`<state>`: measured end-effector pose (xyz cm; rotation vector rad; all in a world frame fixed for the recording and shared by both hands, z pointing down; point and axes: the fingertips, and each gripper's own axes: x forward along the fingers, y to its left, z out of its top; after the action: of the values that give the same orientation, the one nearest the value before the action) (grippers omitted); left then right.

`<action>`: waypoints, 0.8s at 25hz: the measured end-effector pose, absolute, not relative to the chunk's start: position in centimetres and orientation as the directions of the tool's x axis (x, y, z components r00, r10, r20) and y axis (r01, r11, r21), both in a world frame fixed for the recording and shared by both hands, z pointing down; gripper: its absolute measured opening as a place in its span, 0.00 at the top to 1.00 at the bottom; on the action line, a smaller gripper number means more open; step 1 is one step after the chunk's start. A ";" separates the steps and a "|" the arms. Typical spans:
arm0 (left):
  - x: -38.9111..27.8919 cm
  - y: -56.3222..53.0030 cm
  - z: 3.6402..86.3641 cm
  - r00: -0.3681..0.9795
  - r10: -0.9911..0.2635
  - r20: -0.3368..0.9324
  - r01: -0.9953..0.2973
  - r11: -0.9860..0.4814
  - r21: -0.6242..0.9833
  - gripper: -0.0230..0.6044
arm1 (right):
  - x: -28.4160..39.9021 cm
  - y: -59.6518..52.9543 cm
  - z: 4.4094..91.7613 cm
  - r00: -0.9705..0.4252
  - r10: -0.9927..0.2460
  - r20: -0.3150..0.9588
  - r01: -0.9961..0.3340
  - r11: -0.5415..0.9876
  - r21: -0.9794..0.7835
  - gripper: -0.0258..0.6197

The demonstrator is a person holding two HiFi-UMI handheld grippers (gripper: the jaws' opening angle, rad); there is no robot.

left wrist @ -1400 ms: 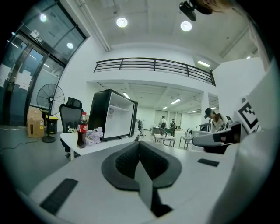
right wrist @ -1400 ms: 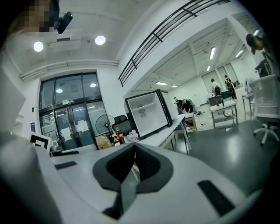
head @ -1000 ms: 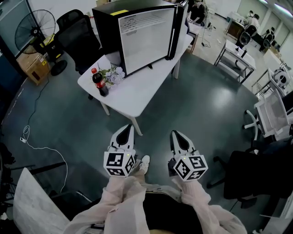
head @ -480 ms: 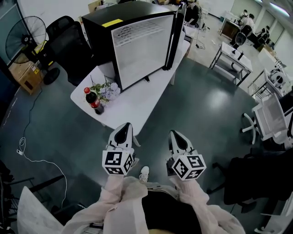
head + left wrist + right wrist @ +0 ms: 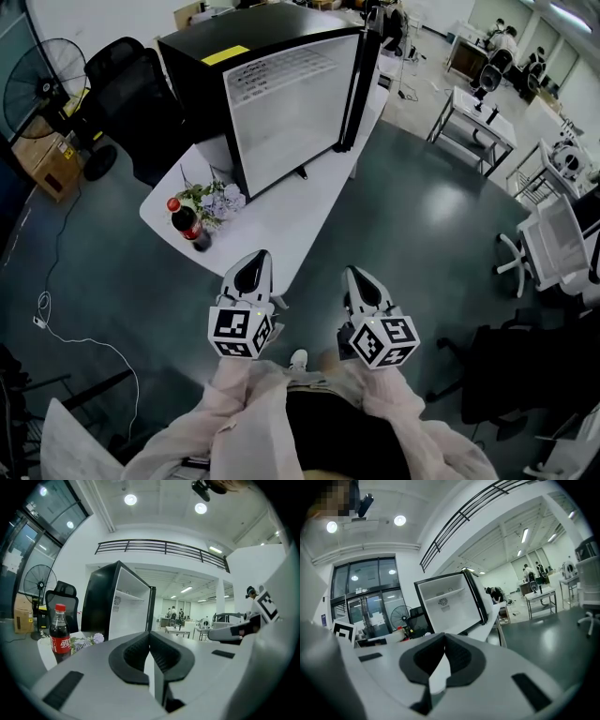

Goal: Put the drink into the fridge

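Note:
The drink is a cola bottle (image 5: 188, 224) with a red cap and red label, upright near the left corner of the white table (image 5: 281, 216). The left gripper view shows the bottle (image 5: 59, 633) ahead to the left. The black fridge (image 5: 281, 103) stands on the table's far part, its door (image 5: 362, 77) swung open to the right and its white inside bare. My left gripper (image 5: 251, 274) and right gripper (image 5: 357, 278) hover side by side just short of the table's near edge. Both are shut with nothing in them, and the bottle lies left of and beyond the left one.
A small bunch of flowers (image 5: 217, 199) lies right beside the bottle. A black office chair (image 5: 131, 84), a floor fan (image 5: 28, 89) and a cardboard box (image 5: 42, 155) stand left of the table. A cable (image 5: 47, 309) trails on the floor. White desks (image 5: 473, 103) and chairs (image 5: 553, 234) are at the right.
The table, bottle and fridge have come nearer in the head view as the person stepped forward. Both grippers keep the same pose and stay shut.

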<state>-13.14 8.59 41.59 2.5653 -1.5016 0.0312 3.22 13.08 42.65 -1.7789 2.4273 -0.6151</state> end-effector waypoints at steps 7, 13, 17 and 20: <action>-12.4 7.9 43.0 0.520 -0.842 0.146 -0.853 -0.501 0.147 0.95 | 3.5 12.8 43.8 -0.308 -0.927 0.216 -0.906 0.216 -0.364 0.94; -11.2 6.4 43.6 0.545 -0.824 0.155 -0.836 -0.521 0.171 0.95 | 4.7 11.8 44.5 -0.287 -0.928 0.237 -0.911 0.187 -0.368 0.94; -9.9 5.0 43.6 0.554 -0.819 0.149 -0.831 -0.531 0.168 0.95 | 5.7 10.4 44.6 -0.285 -0.928 0.242 -0.910 0.182 -0.373 0.94; -9.4 3.4 43.8 0.544 -0.825 0.151 -0.837 -0.522 0.167 0.95 | 6.2 8.7 44.9 -0.293 -0.925 0.242 -0.907 0.188 -0.378 0.94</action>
<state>-9.42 3.44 43.85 2.5625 -1.4006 0.0773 6.18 8.70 44.95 -1.8439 2.3899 -0.7128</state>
